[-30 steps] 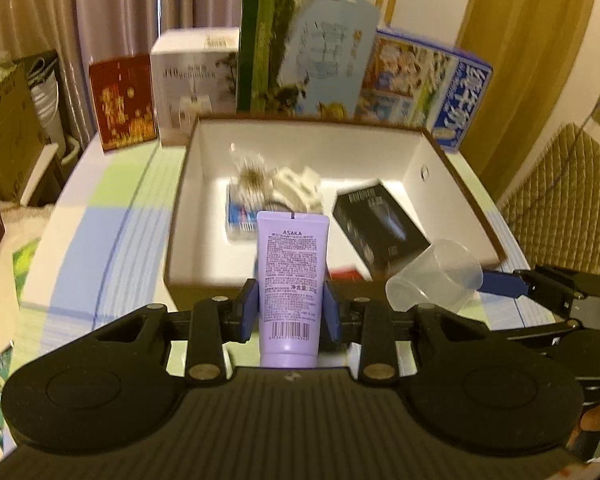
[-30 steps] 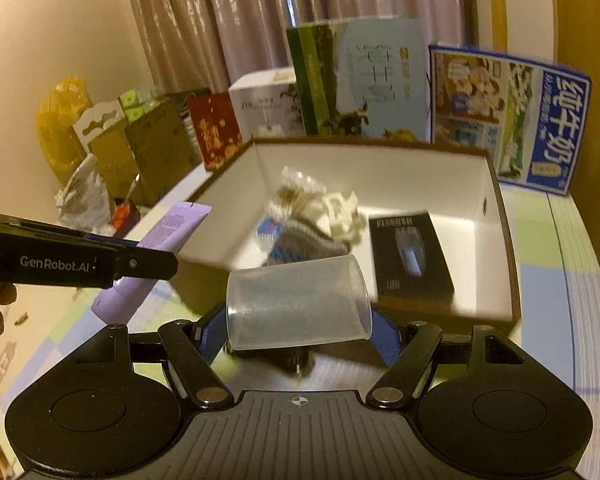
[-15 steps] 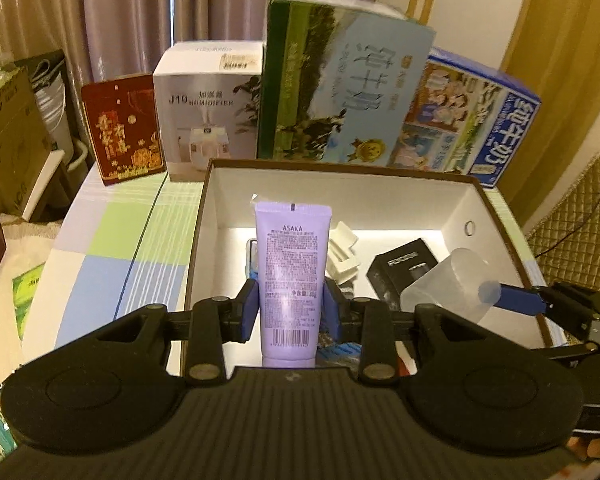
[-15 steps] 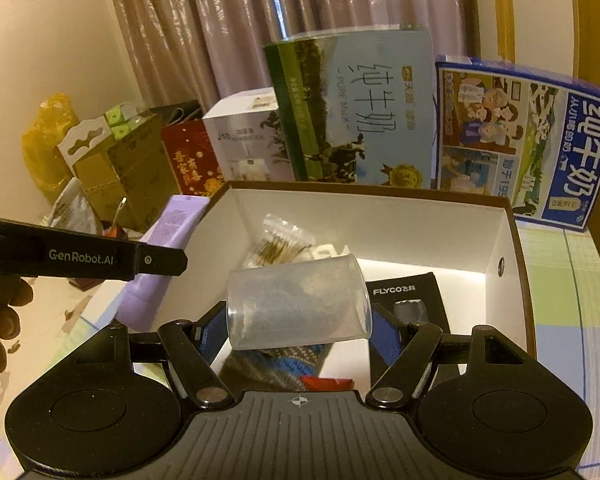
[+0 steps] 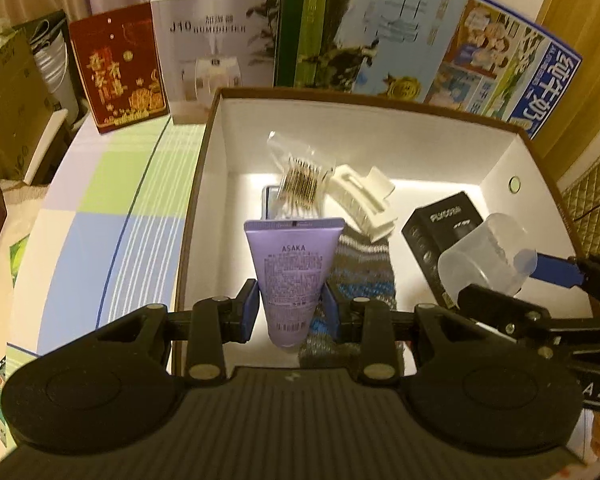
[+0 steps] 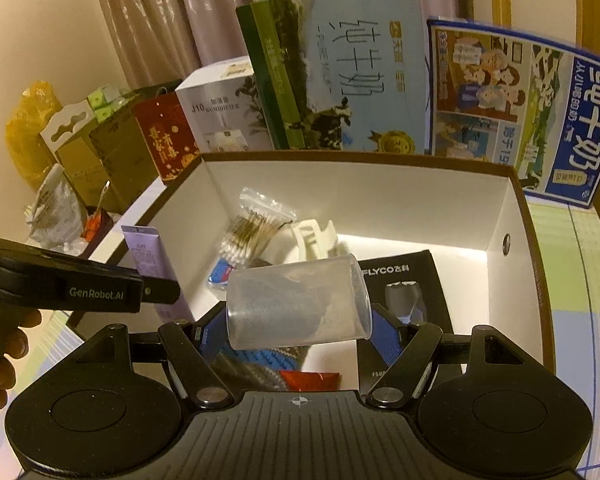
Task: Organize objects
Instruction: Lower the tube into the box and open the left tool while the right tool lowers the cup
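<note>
My left gripper (image 5: 291,305) is clamped on a lilac plastic cream tube (image 5: 293,269) labelled ASAKA, crimped end pointing forward, held over the near left part of the open white-lined cardboard box (image 5: 416,148). My right gripper (image 6: 298,330) pinches a clear plastic cup (image 6: 298,307) lying sideways between its blue pads, over the box's near edge. Under the cup lie a striped knitted sock (image 5: 360,268) and a black FLYCO carton (image 6: 404,284). Ahead of both grippers sit a white hair claw (image 5: 364,200) and a bag of cotton swabs (image 5: 300,184).
</note>
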The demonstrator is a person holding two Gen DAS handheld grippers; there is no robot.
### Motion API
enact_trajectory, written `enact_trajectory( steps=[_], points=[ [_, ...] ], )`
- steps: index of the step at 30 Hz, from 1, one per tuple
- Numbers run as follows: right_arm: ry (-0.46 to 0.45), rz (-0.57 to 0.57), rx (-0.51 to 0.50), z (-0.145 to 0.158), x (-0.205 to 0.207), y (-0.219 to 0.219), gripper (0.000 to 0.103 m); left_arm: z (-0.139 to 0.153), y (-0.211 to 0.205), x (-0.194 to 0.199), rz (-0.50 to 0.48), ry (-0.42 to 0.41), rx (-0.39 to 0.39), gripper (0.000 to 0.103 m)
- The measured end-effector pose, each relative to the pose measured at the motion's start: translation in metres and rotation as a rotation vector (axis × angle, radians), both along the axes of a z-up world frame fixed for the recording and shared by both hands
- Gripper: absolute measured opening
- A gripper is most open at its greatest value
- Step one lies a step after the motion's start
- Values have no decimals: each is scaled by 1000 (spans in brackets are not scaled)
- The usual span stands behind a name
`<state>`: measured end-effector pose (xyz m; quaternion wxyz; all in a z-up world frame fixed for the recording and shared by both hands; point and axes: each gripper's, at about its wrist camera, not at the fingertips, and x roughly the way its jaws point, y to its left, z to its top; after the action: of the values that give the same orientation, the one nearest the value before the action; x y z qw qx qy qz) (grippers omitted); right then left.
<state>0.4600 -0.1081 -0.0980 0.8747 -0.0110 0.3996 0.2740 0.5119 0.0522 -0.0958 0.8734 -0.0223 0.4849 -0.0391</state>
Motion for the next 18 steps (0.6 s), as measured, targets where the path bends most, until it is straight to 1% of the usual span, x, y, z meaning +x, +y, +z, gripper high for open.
enact_trajectory(
  steps=[3, 5, 7, 8, 9, 18],
  points=[
    [8, 2, -3, -3, 2, 2, 71, -4, -1, 4, -12, 31, 9, 29],
    [10, 3, -5, -4, 3, 3, 71, -8, -1, 8, -3, 59, 10, 29],
    [11, 4, -6, -4, 4, 4, 71, -9, 0, 10, 0, 59, 20, 34],
    [12, 5, -7, -4, 4, 5, 71, -9, 0, 11, 1, 63, 21, 40],
    [13, 4, -9, -5, 4, 5, 71, -9, 0, 11, 2, 60, 19, 43],
    [27, 5, -8, -7, 6, 9, 71, -5, 0, 11, -18, 43, 24, 45]
  ],
)
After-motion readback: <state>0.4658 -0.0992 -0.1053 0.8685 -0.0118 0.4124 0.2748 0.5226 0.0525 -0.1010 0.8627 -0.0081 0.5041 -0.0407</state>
